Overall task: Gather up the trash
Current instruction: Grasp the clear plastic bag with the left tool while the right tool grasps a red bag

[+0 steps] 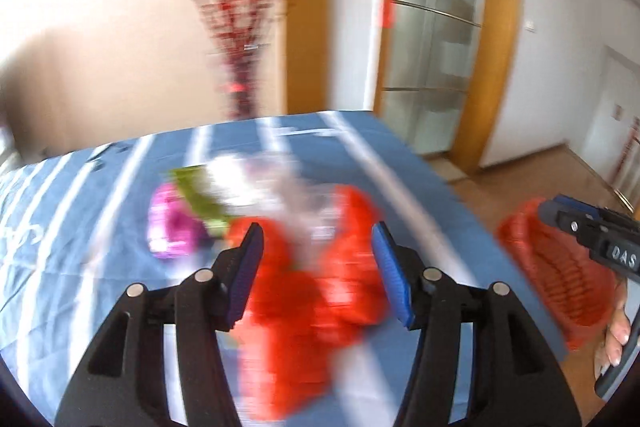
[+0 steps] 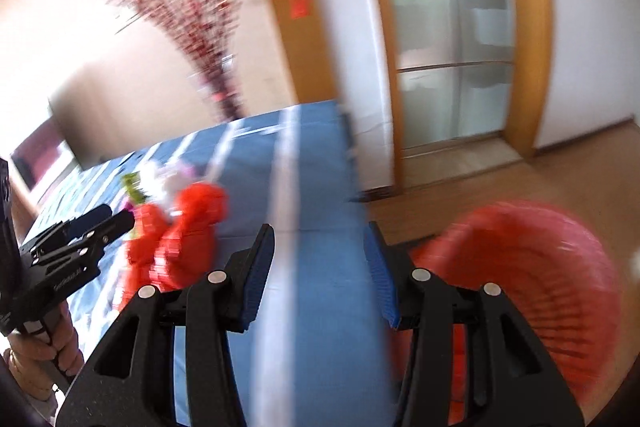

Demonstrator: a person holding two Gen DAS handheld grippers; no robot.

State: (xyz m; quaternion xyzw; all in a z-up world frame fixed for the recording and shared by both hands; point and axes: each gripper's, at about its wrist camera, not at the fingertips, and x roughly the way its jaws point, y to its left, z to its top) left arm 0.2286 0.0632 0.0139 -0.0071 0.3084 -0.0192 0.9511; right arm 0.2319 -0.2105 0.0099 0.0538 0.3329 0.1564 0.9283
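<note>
Because both views are smeared with motion, the main risk I judge is a mistimed grab: a red bag is soft and crumpled, and closing on a loose fold could let it slip or spill the scraps beside it.

Seen from the left wrist, the left hand-held gripper (image 1: 318, 269) stands wide open, holding nothing, its blue pads either side of the red bag (image 1: 312, 291) lying just ahead on the blue striped worktop (image 1: 80, 227). Whether the pads touch the bag I cannot tell through the blur. Beyond the bag, further from the fingers, sit a purple wrapper (image 1: 172, 227), a green scrap (image 1: 198, 197) and some white paper (image 1: 240, 175). Off to the right, past the worktop's edge, a red bin (image 1: 556, 279) stands low on the floor with the right hand-held gripper (image 1: 560, 217) over it.

Seen from the right wrist, the right hand-held gripper (image 2: 320, 275) is also spread open and empty, pointing along the worktop's (image 2: 312, 187) edge. The red bin (image 2: 536, 287) lies close on its right, below it; the trash pile with the red bag (image 2: 180, 247) is well off to its left, where the left hand-held gripper (image 2: 116, 219) reaches in. A drop aimed badly could miss the bin's rim
</note>
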